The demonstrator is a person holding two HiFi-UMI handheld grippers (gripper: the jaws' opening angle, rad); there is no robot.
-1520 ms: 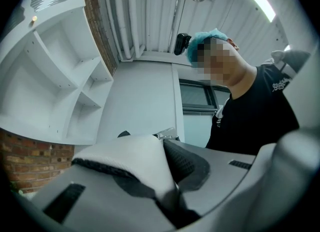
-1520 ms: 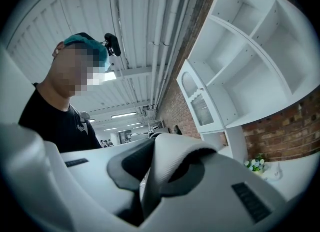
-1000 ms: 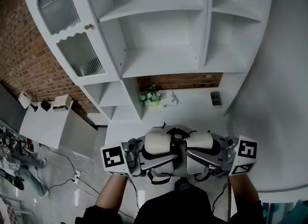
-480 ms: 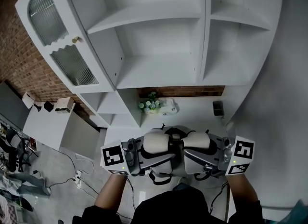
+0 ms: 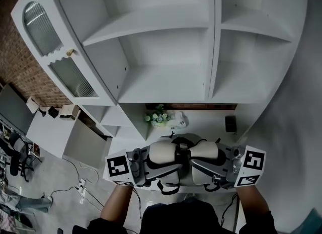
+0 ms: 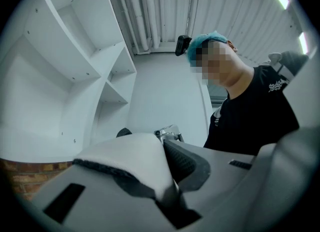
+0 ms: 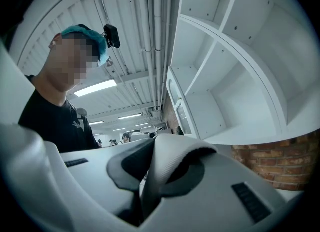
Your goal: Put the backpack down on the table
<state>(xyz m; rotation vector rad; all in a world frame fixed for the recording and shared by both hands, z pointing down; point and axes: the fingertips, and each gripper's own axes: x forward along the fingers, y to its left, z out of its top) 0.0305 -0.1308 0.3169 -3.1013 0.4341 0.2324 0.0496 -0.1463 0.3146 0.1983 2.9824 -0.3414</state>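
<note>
Now the left hand-held gripper [image 6: 172, 196] and the right hand-held gripper [image 7: 142, 196] each clamp a white strap [image 6: 127, 158] of the backpack [image 5: 184, 141], held over the near edge of the counter [image 5: 206, 127]. If a strap slips, it could fall off that edge.

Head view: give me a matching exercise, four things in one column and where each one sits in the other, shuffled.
1 backpack
2 flowers
3 small dark object
4 ribbed-glass door

a on the table, right side
b upper left, on the shelf unit
c clamped by left gripper and right gripper
d on the table, middle

Pairs: 1-c, 2-d, 3-a, 4-b
</note>
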